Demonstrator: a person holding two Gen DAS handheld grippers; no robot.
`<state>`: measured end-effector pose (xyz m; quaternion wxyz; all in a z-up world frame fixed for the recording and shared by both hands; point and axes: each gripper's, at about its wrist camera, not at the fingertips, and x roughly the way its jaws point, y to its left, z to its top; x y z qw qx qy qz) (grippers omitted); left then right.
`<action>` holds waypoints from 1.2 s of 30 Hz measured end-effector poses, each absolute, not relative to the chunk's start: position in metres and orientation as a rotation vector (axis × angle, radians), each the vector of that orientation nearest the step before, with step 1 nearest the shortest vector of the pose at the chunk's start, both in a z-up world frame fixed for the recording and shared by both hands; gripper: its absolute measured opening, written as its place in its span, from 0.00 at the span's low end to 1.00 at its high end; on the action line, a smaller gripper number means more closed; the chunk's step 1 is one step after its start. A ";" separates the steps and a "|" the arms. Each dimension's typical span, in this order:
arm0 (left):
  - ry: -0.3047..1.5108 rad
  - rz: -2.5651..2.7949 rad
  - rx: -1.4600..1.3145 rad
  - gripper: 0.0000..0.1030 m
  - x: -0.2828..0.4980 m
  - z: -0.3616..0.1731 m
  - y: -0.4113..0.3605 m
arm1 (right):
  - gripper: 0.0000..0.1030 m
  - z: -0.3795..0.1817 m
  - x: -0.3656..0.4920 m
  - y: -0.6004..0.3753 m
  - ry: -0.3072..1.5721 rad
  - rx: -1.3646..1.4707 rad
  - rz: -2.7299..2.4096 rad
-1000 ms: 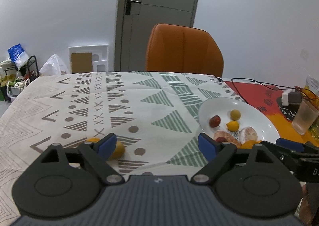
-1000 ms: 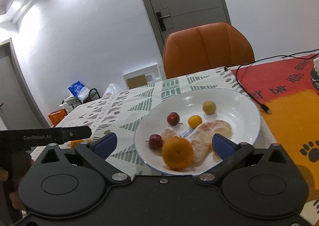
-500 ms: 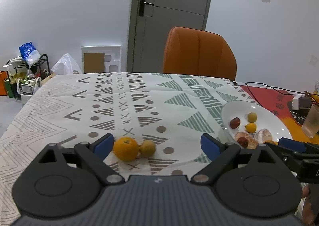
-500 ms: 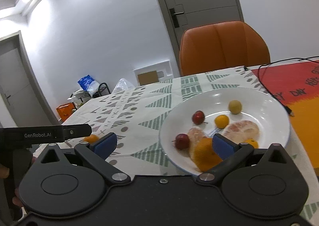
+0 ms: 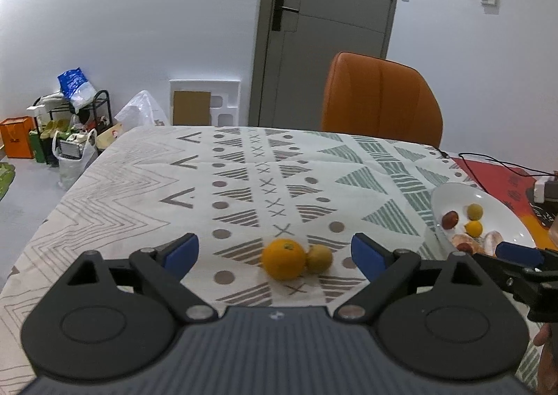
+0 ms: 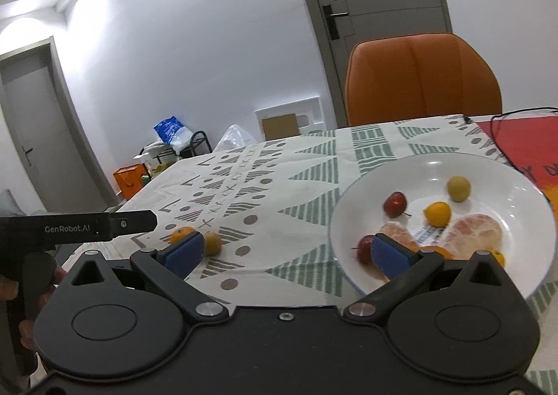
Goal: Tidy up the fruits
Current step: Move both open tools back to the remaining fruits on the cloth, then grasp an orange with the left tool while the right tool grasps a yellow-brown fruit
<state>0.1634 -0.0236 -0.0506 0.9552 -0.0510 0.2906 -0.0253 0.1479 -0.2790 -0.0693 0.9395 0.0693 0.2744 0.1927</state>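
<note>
Orange chair point(image 5: 382, 98) behind patterned tablecloth point(image 5: 139, 185), grey door point(image 5: 327, 29), black cable point(image 5: 495, 165), cluttered rack point(image 5: 69, 123) by wall

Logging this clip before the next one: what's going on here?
A person holds a gripper in each hand, sorting fruit. The left gripper is open, lined up on an orange and a small yellow-green fruit lying touching on the tablecloth. The right gripper is open and holds nothing, near the white plate of fruit.

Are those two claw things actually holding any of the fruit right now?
No. The left gripper is open, with the orange lying on the table between its fingers, ungrasped. The right gripper is open too, empty, beside the plate.
</note>
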 end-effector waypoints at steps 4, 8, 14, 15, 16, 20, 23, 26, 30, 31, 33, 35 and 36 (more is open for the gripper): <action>0.596 -0.042 -0.114 0.90 0.165 -0.055 -0.016 | 1.00 -0.069 0.152 -0.269 0.565 0.123 0.416; 0.600 -0.054 -0.132 0.90 0.169 -0.060 -0.011 | 1.00 -0.070 0.157 -0.261 0.570 0.112 0.431; 0.604 -0.077 -0.136 0.90 0.175 -0.066 -0.014 | 0.99 -0.071 0.162 -0.254 0.580 0.102 0.445; 0.607 -0.079 -0.141 0.89 0.175 -0.068 -0.014 | 0.98 -0.072 0.163 -0.254 0.581 0.100 0.448; 0.610 -0.082 -0.145 0.88 0.177 -0.069 -0.014 | 0.98 -0.072 0.165 -0.252 0.582 0.099 0.453; 0.614 -0.093 -0.148 0.85 0.182 -0.075 -0.016 | 0.92 -0.074 0.169 -0.248 0.593 0.093 0.464; 0.624 -0.108 -0.159 0.77 0.188 -0.078 -0.016 | 0.88 -0.075 0.172 -0.245 0.603 0.086 0.466; 0.632 -0.112 -0.166 0.70 0.193 -0.082 -0.017 | 0.84 -0.077 0.175 -0.244 0.614 0.081 0.467; 0.651 -0.122 -0.180 0.60 0.201 -0.088 -0.017 | 0.78 -0.080 0.179 -0.242 0.626 0.076 0.467; 0.655 -0.123 -0.182 0.59 0.203 -0.090 -0.018 | 0.77 -0.080 0.180 -0.242 0.629 0.075 0.469; 0.659 -0.129 -0.184 0.56 0.204 -0.092 -0.017 | 0.75 -0.082 0.182 -0.240 0.636 0.072 0.473; 0.664 -0.139 -0.189 0.52 0.206 -0.094 -0.017 | 0.74 -0.083 0.185 -0.238 0.642 0.070 0.477; 0.666 -0.142 -0.191 0.48 0.207 -0.095 -0.017 | 0.72 -0.084 0.186 -0.237 0.645 0.068 0.479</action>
